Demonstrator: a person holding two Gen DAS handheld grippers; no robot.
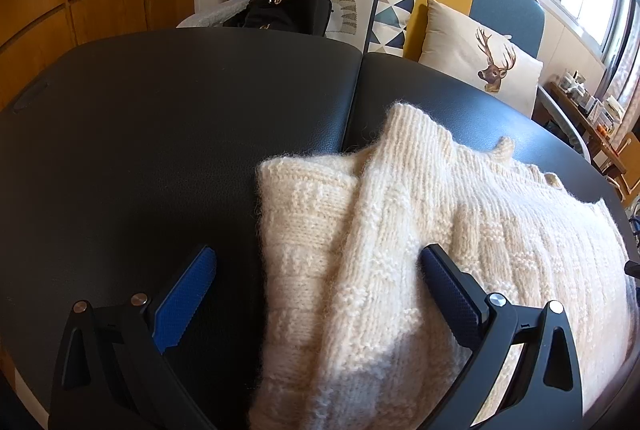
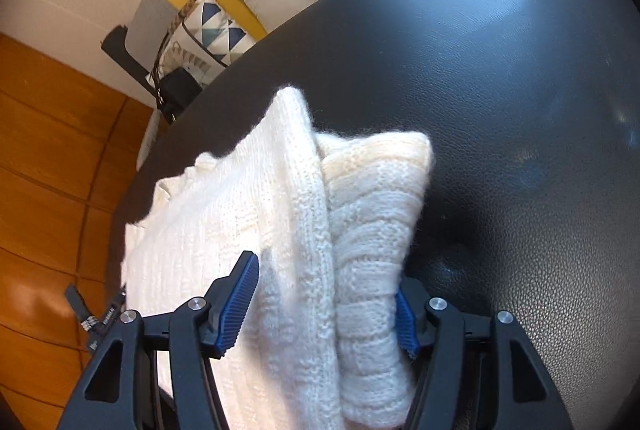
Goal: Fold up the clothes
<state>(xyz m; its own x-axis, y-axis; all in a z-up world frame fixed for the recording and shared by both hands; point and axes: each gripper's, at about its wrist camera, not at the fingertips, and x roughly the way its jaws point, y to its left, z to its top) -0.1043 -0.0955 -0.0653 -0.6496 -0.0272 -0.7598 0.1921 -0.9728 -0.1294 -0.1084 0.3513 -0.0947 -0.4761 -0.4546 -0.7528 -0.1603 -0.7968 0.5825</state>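
While the cream knitted sweater (image 1: 400, 230) lies folded on the black leather table (image 1: 160, 150), the left gripper (image 1: 316, 270) hovers over it with jaws wide apart, and the right gripper (image 2: 326, 290) straddles its folded edge, jaws parted.

Cream sweater (image 1: 400, 250) cut off at lower frame edge, right gripper (image 2: 324, 294) far pad half hidden by knit

Left claw (image 1: 316, 270): jaws spread wide, pitched downward, blue-padded fingers (image 1: 188, 294) well apart, nothing pressed between the pads. Right claw (image 2: 326, 294): also pitched downward, jaws parted, one blue pad (image 2: 240, 304) fully visible, the other partly hidden; whether either pad makes contact cannot be determined from this view.
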